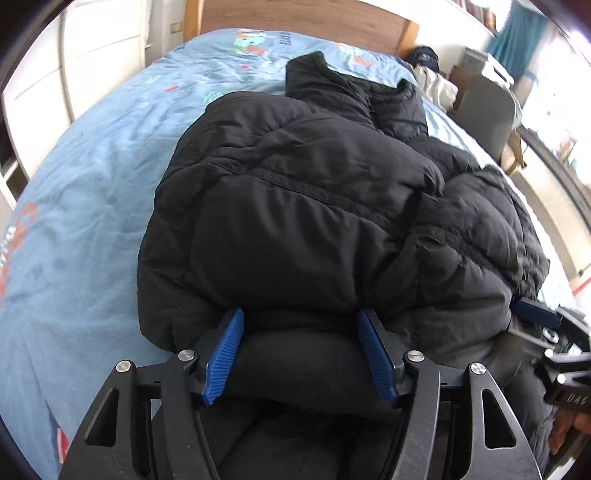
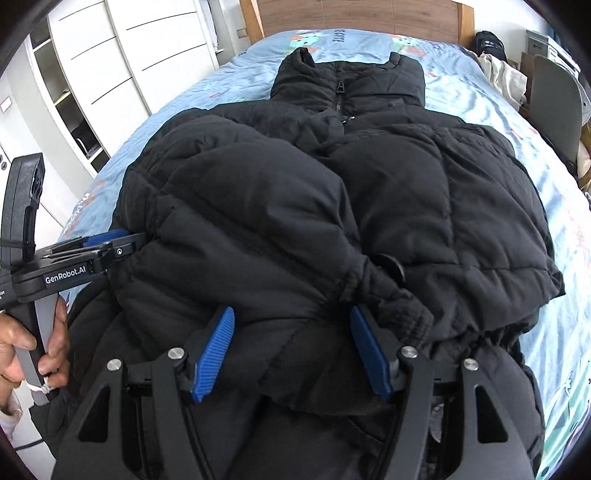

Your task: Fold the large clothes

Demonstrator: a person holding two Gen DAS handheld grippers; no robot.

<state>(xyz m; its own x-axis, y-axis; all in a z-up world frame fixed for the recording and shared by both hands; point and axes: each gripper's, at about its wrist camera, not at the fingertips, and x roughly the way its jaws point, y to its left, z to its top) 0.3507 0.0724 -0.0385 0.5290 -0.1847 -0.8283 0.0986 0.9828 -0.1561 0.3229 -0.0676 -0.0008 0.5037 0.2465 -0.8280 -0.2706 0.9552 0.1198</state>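
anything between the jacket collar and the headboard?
Nothing: only bare blue bedsheet between the black jacket collar and the wooden headboard. Clearest in the right wrist view.

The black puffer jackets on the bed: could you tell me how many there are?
1: a black puffer jacket spread along the blue bedspread, collar toward the headboard. More could lie hidden beneath it.

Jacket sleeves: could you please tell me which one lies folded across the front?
The sleeve on the picture's left in the right wrist view: it slants across the jacket, its gathered cuff ending centrally; no other cuff shows.
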